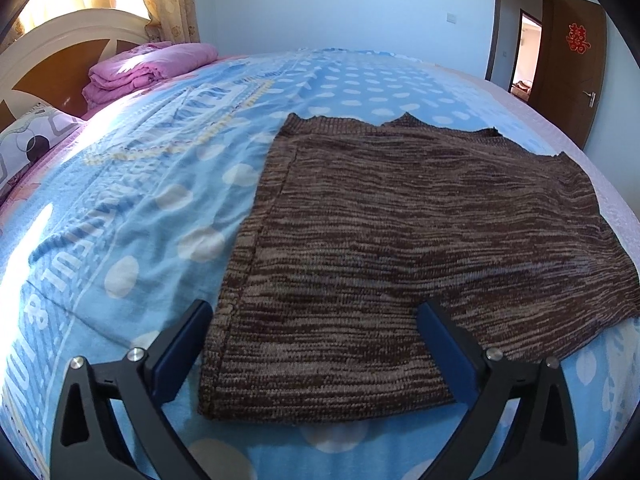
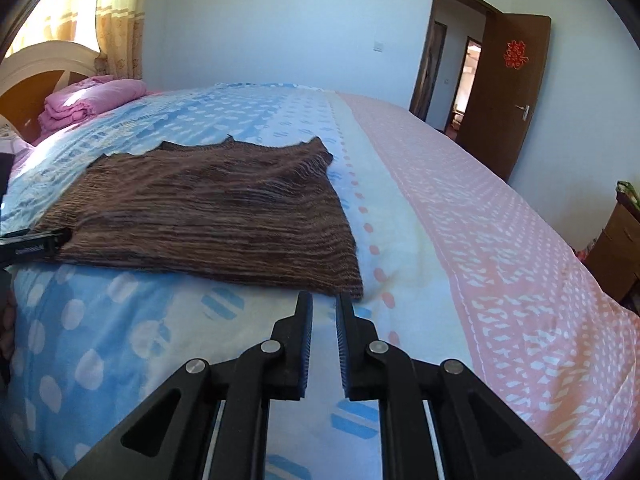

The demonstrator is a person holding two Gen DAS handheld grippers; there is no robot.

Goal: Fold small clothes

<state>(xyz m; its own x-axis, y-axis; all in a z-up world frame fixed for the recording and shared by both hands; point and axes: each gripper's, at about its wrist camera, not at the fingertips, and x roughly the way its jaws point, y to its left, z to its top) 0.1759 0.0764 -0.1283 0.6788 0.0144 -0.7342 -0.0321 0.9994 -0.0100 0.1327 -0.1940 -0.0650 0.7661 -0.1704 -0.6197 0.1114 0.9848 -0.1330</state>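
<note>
A brown knitted garment (image 1: pixel 400 240) lies flat on the bed's blue dotted sheet (image 1: pixel 140 200). My left gripper (image 1: pixel 316 312) is open wide, its two fingers straddling the garment's near left corner just above it. In the right wrist view the same garment (image 2: pixel 208 216) lies ahead to the left, and my right gripper (image 2: pixel 324 300) is empty, its jaws narrowly apart, just short of the garment's near right corner. The left gripper's tip (image 2: pixel 40 246) shows at that view's left edge, at the garment's other near corner.
A folded pink quilt (image 1: pixel 148 68) and a patterned pillow (image 1: pixel 28 144) lie by the wooden headboard (image 1: pixel 52 52) at far left. A pink patterned sheet (image 2: pixel 500 240) covers the bed's right side. An open brown door (image 2: pixel 508 96) and a wooden cabinet (image 2: pixel 616 240) stand to the right.
</note>
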